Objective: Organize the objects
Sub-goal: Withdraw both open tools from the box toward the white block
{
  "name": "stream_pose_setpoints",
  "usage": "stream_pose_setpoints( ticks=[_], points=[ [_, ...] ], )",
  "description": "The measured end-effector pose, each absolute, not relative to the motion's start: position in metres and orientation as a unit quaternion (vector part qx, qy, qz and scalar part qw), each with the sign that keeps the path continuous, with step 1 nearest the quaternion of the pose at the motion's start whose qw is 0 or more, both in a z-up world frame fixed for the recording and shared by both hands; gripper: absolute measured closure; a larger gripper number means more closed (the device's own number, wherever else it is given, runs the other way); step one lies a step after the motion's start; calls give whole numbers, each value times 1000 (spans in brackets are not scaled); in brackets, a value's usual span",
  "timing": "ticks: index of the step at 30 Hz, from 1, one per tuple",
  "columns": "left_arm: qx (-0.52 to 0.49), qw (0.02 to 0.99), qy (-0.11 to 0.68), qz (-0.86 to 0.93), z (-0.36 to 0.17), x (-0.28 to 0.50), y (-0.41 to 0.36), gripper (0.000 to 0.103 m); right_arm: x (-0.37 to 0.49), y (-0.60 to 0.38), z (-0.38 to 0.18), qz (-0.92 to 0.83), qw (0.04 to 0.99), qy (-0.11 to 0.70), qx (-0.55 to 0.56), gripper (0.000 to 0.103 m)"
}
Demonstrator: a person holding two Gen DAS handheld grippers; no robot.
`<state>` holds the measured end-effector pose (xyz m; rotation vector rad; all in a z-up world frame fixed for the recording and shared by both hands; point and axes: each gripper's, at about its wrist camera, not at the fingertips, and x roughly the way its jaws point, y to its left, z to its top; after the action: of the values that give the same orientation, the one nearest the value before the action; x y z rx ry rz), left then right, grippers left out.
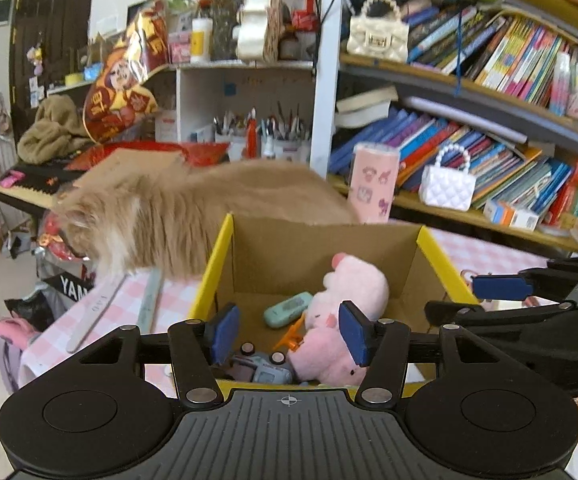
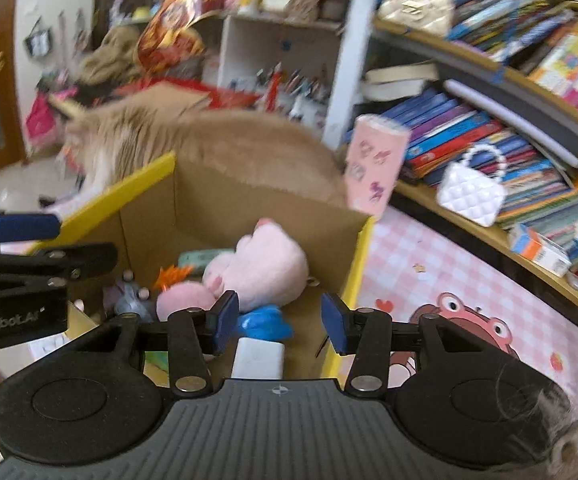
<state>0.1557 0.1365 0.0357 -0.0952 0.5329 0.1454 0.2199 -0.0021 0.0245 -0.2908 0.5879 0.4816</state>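
**Both grippers hover over the toy box, hands empty**

Here's the cardboard box (image 1: 273, 256), yellow-edged, plain brown inside, standing on the pink checked tablecloth (image 1: 121, 304) to collect the loose bits. Inside lies a soft pink plush toy (image 1: 345, 304) slumped against a mint-green case (image 1: 287, 309), an orange clip (image 1: 291, 334) and a small grey toy car (image 1: 267, 368). The left gripper (image 1: 289, 336) is parted, pads clear of the plush, holding nothing. The right gripper (image 2: 279, 324) is narrowly apart, gripping nothing, above a glossy blue piece (image 2: 265, 322). A fluffy ginger cat (image 1: 177, 208) stands just behind the box
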Motion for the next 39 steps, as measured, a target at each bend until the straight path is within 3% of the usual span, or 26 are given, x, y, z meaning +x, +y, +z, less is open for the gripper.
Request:
stream_pose_setpoints(
  ticks=[9, 39],
  points=[
    [-32, 962, 260, 74, 40, 107, 140, 41, 167, -17, 36, 199, 938, 269, -94, 60],
    [-16, 941, 332, 64, -3, 10, 139, 34, 43, -29, -21, 162, 924, 338, -79, 60]
  ],
)
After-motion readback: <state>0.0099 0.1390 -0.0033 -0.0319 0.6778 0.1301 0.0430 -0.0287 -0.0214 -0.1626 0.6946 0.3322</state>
